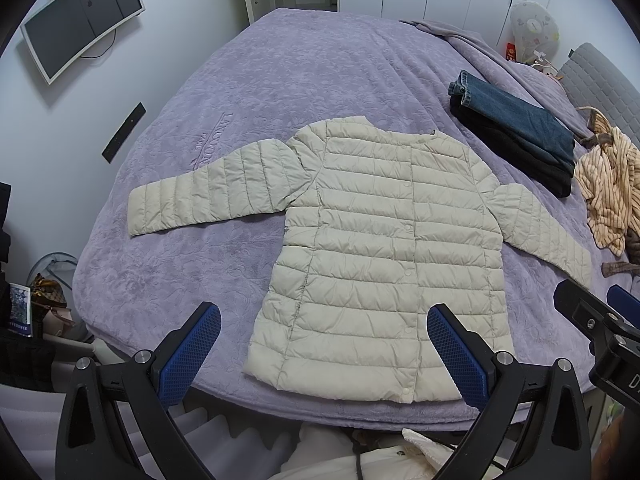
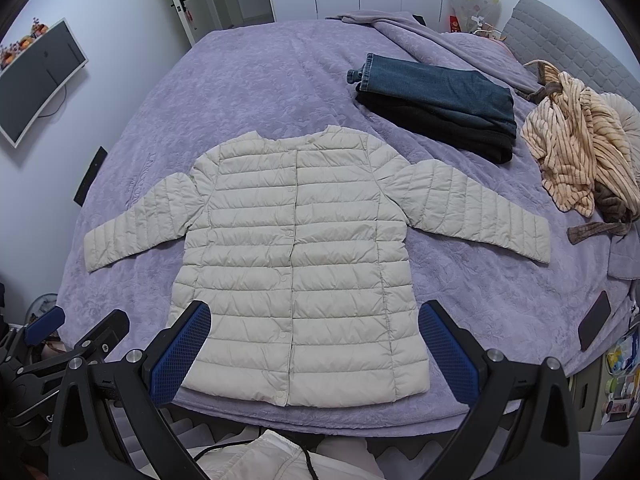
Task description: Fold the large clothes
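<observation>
A cream quilted puffer jacket lies flat and buttoned on the purple bed, both sleeves spread out to the sides. It also shows in the right wrist view, on the bed. My left gripper is open and empty, held above the jacket's hem near the bed's front edge. My right gripper is open and empty, also above the hem. The right gripper's body shows at the right edge of the left wrist view.
Folded jeans on a dark garment lie at the back right. A crumpled striped cream garment lies by the grey headboard. A dark phone lies at the bed's right edge. A wall monitor hangs at left.
</observation>
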Available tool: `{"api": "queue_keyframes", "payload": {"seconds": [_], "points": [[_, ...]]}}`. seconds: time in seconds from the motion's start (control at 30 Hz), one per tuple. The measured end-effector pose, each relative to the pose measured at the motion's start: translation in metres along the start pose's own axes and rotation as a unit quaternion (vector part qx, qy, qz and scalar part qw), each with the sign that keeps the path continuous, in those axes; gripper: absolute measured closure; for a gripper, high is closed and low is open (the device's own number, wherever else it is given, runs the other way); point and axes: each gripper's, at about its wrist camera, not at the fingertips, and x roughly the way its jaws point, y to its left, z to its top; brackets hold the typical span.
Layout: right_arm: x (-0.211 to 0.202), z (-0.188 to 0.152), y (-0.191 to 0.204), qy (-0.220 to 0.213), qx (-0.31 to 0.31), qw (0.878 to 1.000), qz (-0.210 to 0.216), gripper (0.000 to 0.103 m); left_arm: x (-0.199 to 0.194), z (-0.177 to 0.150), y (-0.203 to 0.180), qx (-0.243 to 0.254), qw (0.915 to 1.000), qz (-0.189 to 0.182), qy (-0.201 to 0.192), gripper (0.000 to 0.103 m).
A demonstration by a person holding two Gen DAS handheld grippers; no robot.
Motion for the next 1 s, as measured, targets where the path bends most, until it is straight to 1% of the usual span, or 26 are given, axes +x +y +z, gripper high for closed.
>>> {"api": "queue_keyframes", "payload": {"seconds": [0.27,0.37,0.57,0.73,1.0], "points": [[0.0004,0.0011,-0.0008,0.001,0.0,1.0,0.0,0.0,-0.0001,0.0002,0.0001,0.0,1.0,-0.001,0.001,0.0],[0.0037,-0.0048,0.0023,0.001,0.0,1.0,0.0,0.0,0.0,0.0002,0.0001,0.0,1.0,0.0,0.001,0.0],[0.0033,-0.0026,0.0011,0.002,0.0,1.0,0.0,0.0,0.0,0.0002,0.0,-0.001,1.0,0.0,0.001,0.0],[0.0038,-0.0021,0.0014,0.002,0.0,1.0,0.0,0.0,0.0051,-0.0059,0.0009,0.0,1.0,0.0,0.001,0.0],[0.0046,-0.0016,0.0019,0.003,0.0,1.0,0.0,0.0,0.0034,-0.0037,0.0003,-0.001,1.0,-0.001,0.002,0.0]]}}
